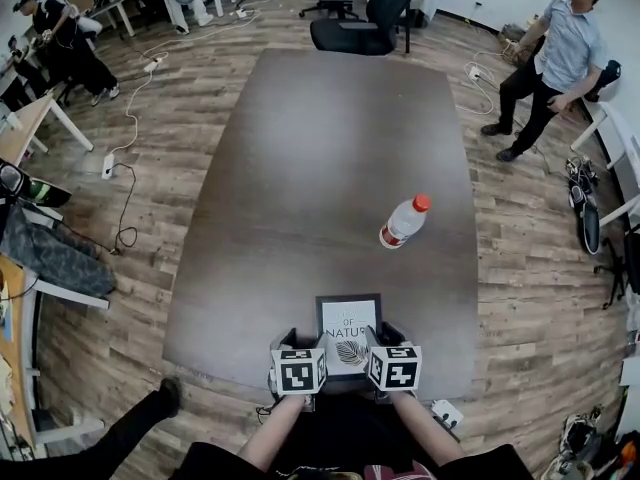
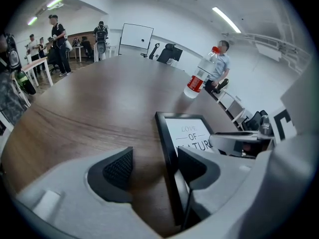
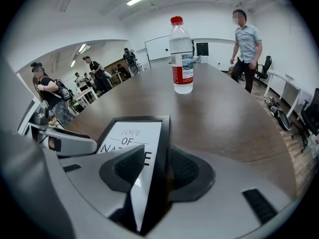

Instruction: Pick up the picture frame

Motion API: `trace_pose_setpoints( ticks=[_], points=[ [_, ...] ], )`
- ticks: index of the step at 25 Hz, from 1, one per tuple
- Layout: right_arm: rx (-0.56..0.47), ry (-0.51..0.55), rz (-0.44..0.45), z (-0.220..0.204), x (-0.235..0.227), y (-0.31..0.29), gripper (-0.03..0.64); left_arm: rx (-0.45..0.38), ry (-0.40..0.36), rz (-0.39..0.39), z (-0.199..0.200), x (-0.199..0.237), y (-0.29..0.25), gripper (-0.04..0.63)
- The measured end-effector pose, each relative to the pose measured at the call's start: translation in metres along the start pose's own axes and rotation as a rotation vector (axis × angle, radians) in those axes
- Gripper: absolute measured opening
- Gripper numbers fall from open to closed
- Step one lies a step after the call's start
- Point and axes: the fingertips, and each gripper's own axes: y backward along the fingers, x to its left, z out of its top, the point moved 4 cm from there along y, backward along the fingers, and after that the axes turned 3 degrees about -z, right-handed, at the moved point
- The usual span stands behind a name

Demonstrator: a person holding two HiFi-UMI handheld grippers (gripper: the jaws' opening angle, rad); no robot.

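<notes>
The picture frame (image 1: 348,332) lies flat on the dark wood tabletop (image 1: 320,158), close to its near edge and between the two claws. It has a black border around a white print, with "LOVE OF" readable and a leaf drawing under the lettering. The left claw (image 2: 155,167) points steeply down at the frame's left side with its jaws wide apart. Its outer pad (image 2: 119,169) hangs over bare wood, well clear of the black rail. Its inner pad (image 2: 193,164) sits over the print just inside that rail, so the rail runs between the jaws with nothing pressing on it. The right claw (image 3: 157,167) straddles the frame's right rail in the same way. One pad (image 3: 130,164) is above the white print, with a strip of print showing between it and the rail. The other pad (image 3: 185,167) is just outside the rail (whether it brushes the outer edge cannot be told). This claw is open too, though narrower than the left one, and it is not clamping the frame. Farther out on the tabletop and to the right stands an upright clear water bottle (image 1: 404,222) with a red cap and red label, well apart from the frame. A person in a light shirt (image 1: 562,53) stands on the wooden floor beyond the tabletop's far right corner, and a black office chair (image 1: 365,13) stands at its far end.
</notes>
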Motion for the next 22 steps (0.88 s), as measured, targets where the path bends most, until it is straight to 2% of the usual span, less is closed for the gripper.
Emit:
trace_pose_setpoints(
  ticks=[7, 12, 14, 15, 17, 18, 22],
  points=[
    [-0.005, 0.002, 0.005, -0.003, 0.003, 0.001, 0.149, -0.006, -0.009, -0.006, -0.002, 0.0, 0.001, 0.275],
    [-0.002, -0.005, 0.003, -0.005, 0.004, 0.001, 0.155, 0.008, -0.052, 0.021, -0.005, -0.004, 0.002, 0.275],
    [0.0, -0.017, 0.014, -0.006, 0.004, 0.002, 0.15, 0.028, -0.066, 0.002, -0.01, -0.011, 0.002, 0.273],
    [0.002, -0.029, 0.024, -0.007, 0.004, 0.002, 0.15, 0.036, -0.068, -0.016, -0.012, -0.015, 0.0, 0.259],
    [0.008, -0.033, 0.041, -0.007, 0.005, 0.001, 0.147, 0.042, -0.051, -0.046, -0.015, -0.021, -0.003, 0.143],
    [0.011, -0.025, 0.041, -0.008, 0.005, 0.0, 0.146, 0.038, -0.032, -0.049, -0.016, -0.022, -0.003, 0.109],
    [0.024, -0.047, 0.039, -0.009, 0.003, 0.001, 0.138, 0.029, 0.023, -0.049, -0.016, -0.021, -0.003, 0.106]
  ],
)
